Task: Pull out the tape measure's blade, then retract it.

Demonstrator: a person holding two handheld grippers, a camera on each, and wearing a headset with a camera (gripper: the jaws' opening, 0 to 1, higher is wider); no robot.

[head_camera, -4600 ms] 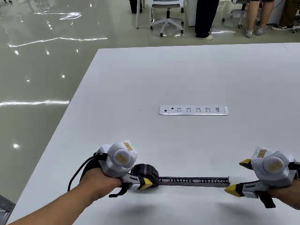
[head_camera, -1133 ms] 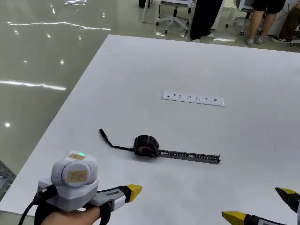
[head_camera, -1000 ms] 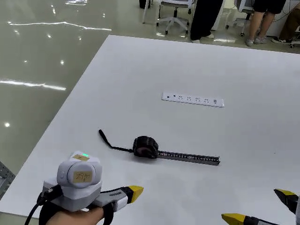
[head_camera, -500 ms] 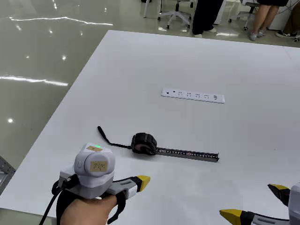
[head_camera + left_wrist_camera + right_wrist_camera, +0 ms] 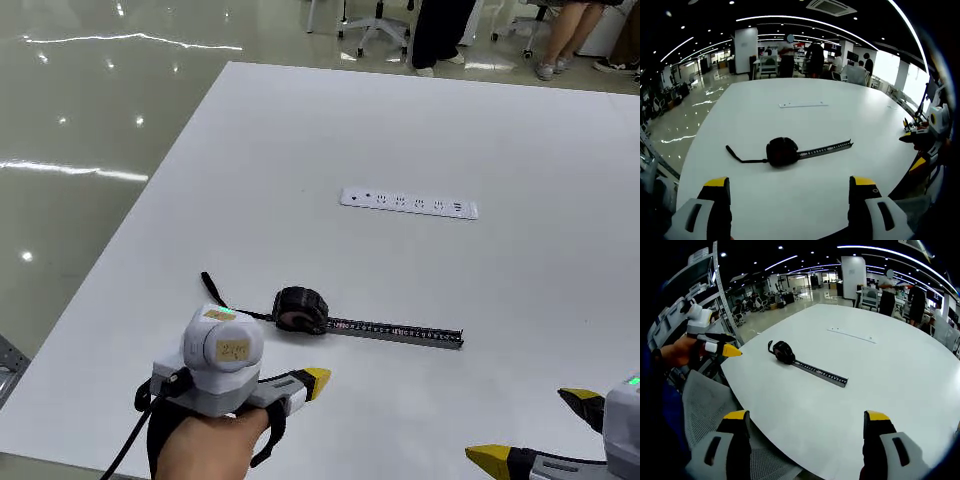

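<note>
On the white desk (image 5: 300, 140), the tape measure (image 5: 300, 309) lies with its blade (image 5: 395, 333) drawn out flat to the right and its strap (image 5: 213, 293) trailing left. The lock probably holds the blade out, so retraction is not yet done. The left gripper (image 5: 790, 184) and right gripper (image 5: 807, 416) hover at the near edge, well apart from it, jaws spread wide and empty, both aimed toward it.

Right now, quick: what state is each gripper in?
Left gripper: open, holding nothing.
Right gripper: open, holding nothing.
The tape measure lies apart from both on the table, blade out.
</note>
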